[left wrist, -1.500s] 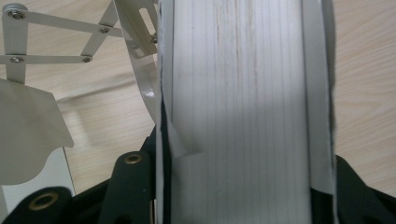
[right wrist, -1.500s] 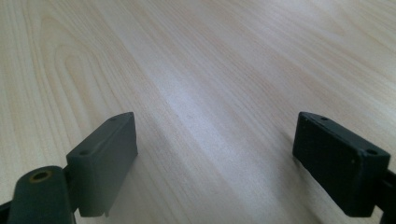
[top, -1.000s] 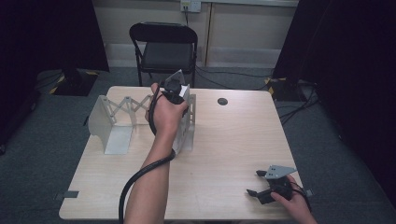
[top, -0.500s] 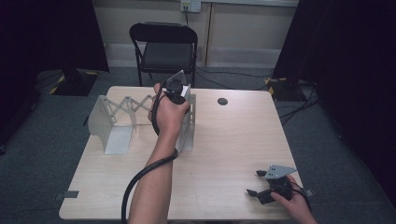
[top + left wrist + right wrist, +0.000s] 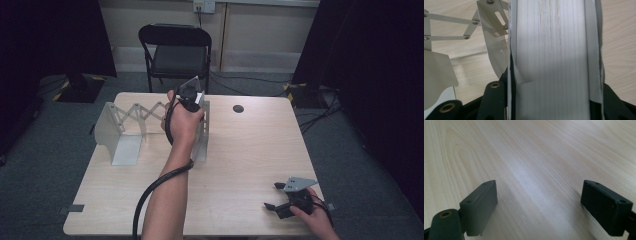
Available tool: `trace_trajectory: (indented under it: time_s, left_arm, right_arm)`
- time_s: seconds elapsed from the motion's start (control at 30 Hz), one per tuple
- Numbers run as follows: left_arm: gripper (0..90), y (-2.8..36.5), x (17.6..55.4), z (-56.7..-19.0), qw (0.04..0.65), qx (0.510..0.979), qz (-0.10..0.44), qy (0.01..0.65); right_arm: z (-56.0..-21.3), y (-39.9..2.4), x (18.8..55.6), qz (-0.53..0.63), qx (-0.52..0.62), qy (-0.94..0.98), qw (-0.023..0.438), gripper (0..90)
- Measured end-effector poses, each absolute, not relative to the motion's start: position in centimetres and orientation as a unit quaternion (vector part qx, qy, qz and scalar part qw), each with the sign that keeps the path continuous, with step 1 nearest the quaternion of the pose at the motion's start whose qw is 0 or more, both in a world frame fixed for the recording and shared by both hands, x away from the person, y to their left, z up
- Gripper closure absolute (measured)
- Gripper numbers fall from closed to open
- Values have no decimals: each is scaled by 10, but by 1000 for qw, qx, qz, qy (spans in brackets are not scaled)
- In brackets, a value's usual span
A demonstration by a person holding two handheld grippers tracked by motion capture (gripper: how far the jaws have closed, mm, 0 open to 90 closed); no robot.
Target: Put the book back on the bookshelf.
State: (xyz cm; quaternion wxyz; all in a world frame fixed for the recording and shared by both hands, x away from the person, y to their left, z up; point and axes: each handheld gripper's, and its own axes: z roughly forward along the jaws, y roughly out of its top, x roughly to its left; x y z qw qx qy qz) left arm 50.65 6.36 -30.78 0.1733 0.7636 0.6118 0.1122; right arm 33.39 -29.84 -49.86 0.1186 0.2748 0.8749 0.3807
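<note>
A metal expanding rack (image 5: 114, 132) stands on the left half of the table, its scissor lattice (image 5: 142, 112) joining two end plates. My left gripper (image 5: 191, 96) hovers over the rack's right end plate (image 5: 202, 140), pointing down. It is shut on a thick white book (image 5: 551, 50), and the jaws clasp its two covers in the left gripper view (image 5: 554, 100). The page edges face the camera, with the rack's plates (image 5: 495, 42) below and to the left. My right gripper (image 5: 276, 199) rests on the table at the front right, open with nothing but bare wood between its jaws (image 5: 539, 202).
A black folding chair (image 5: 177, 55) stands behind the table's far edge. A dark round grommet (image 5: 238, 108) sits in the tabletop to the right of the rack. Cables lie on the floor at the back right (image 5: 310, 95). Light wood (image 5: 250, 150) stretches between the two grippers.
The left hand has barely shifted above the rack's right end, still holding the book. The right gripper has stayed where it was.
</note>
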Motion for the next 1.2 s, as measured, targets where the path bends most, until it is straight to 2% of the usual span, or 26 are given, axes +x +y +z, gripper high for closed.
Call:
trace_trajectory:
  time_s: [1.07, 1.2]
  left_arm:
    - [525, 58, 511, -315, 172, 758, 116, 618]
    - [520, 57, 511, -317, 156, 764, 108, 617]
  right_arm:
    - [-499, -298, 334, 381, 273, 875, 119, 134]
    - [-499, -298, 334, 381, 273, 875, 119, 134]
